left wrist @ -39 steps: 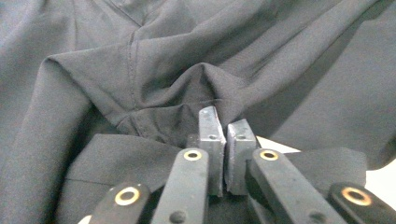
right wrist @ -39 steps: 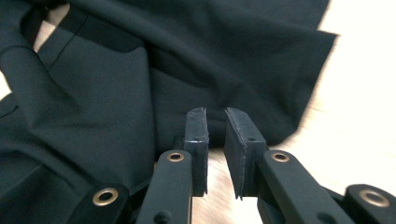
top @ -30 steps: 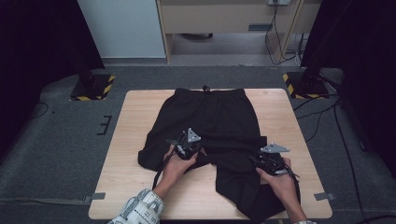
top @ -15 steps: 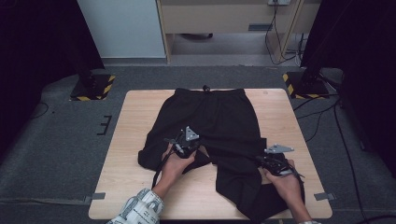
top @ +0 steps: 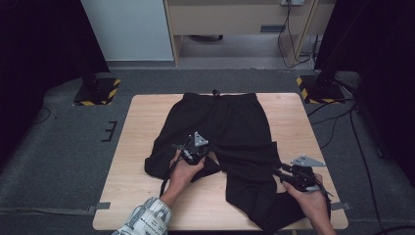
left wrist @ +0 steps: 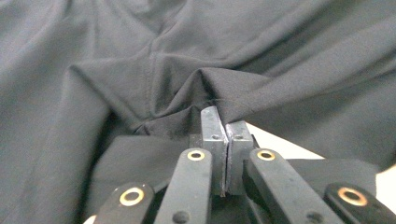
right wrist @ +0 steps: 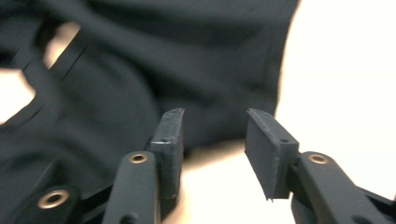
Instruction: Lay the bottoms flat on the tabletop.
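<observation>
Left gripper (left wrist: 226, 135) clenched on the black trousers' (top: 230, 132) crotch fold, mid-frame; right gripper (right wrist: 212, 135) just reopened, empty. Next: pinch the lower-right leg hem.

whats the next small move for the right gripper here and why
Probably ease the right gripper forward onto the shorts leg hem and close. Its jaws have just been opening and stand apart with nothing between them, while the left gripper is pinching the fabric.

A recording lab or studio. Black curtains (top: 44, 54) flank a wooden table (top: 142, 122) on grey carpet (top: 58, 161). Hazard-striped stand bases (top: 98, 93) sit beyond its far corners, with cables (top: 342, 122) trailing.
</observation>
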A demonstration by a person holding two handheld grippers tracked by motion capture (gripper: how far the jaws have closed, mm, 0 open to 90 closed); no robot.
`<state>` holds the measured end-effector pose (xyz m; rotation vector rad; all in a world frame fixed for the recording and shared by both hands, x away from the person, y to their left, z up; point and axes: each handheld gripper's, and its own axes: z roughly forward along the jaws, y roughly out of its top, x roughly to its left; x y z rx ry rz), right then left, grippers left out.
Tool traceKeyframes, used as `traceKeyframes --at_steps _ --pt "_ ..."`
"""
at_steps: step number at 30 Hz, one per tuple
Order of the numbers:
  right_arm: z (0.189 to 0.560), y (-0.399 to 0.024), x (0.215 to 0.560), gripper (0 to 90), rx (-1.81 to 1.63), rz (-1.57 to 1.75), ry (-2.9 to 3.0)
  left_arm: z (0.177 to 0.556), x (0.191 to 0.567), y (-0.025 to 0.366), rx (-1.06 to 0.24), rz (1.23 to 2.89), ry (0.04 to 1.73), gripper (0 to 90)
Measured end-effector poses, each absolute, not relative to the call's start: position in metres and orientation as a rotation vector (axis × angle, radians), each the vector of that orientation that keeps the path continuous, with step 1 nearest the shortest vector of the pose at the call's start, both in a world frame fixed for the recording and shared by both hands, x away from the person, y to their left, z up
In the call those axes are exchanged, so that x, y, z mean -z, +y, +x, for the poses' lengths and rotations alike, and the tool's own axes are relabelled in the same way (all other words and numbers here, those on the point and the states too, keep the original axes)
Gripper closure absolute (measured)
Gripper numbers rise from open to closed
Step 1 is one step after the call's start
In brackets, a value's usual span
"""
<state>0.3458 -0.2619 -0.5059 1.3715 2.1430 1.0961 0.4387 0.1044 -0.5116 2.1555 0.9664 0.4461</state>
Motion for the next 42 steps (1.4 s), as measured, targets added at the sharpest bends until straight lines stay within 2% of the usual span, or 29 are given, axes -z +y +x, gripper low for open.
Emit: traceKeyframes --at_steps 2,6,9,12,15,19,21,25,27,31,36,42 --pt "0.343 -0.259 0.508 56.8 -1.095 1.361 2.162 0.439 0.512 0.105 -0.434 2.157 0.971 88.4" --pt "0.35 -0.257 0.513 66.5 -1.049 1.374 2.18 0.437 0.513 0.101 -0.438 2.178 0.944 88.1" --pt "0.358 -0.252 0.52 67.1 -1.012 1.364 2.192 0.437 0.513 0.099 -0.435 2.175 0.934 88.1" --pt "0.364 -0.246 0.524 61.1 -1.015 1.349 2.193 0.436 0.511 0.1 -0.418 2.156 0.933 87.9" --pt "0.367 -0.24 0.527 46.8 -1.044 1.339 2.204 0.435 0.51 0.1 -0.409 2.141 0.925 85.9" --pt "0.365 -0.233 0.533 42.6 -1.028 1.293 2.238 0.434 0.508 0.099 -0.415 2.134 0.917 84.6" --pt "0.364 -0.231 0.533 49.3 -1.029 1.277 2.244 0.435 0.508 0.1 -0.418 2.128 0.924 86.7" --pt "0.366 -0.227 0.531 79.7 -1.051 1.27 2.277 0.434 0.505 0.102 -0.426 2.123 0.936 88.2" --pt "0.368 -0.226 0.53 88.6 -1.068 1.277 2.289 0.434 0.505 0.103 -0.422 2.121 0.94 88.3" --pt "0.369 -0.236 0.528 89.9 -1.029 1.305 2.292 0.435 0.503 0.107 -0.422 2.12 0.946 88.6" --pt "0.368 -0.27 0.522 89.9 -0.992 1.369 2.238 0.435 0.502 0.105 -0.405 2.123 0.93 88.7" --pt "0.389 -0.287 0.502 88.3 -1.041 1.387 2.106 0.431 0.507 0.095 -0.411 2.157 0.898 88.5"
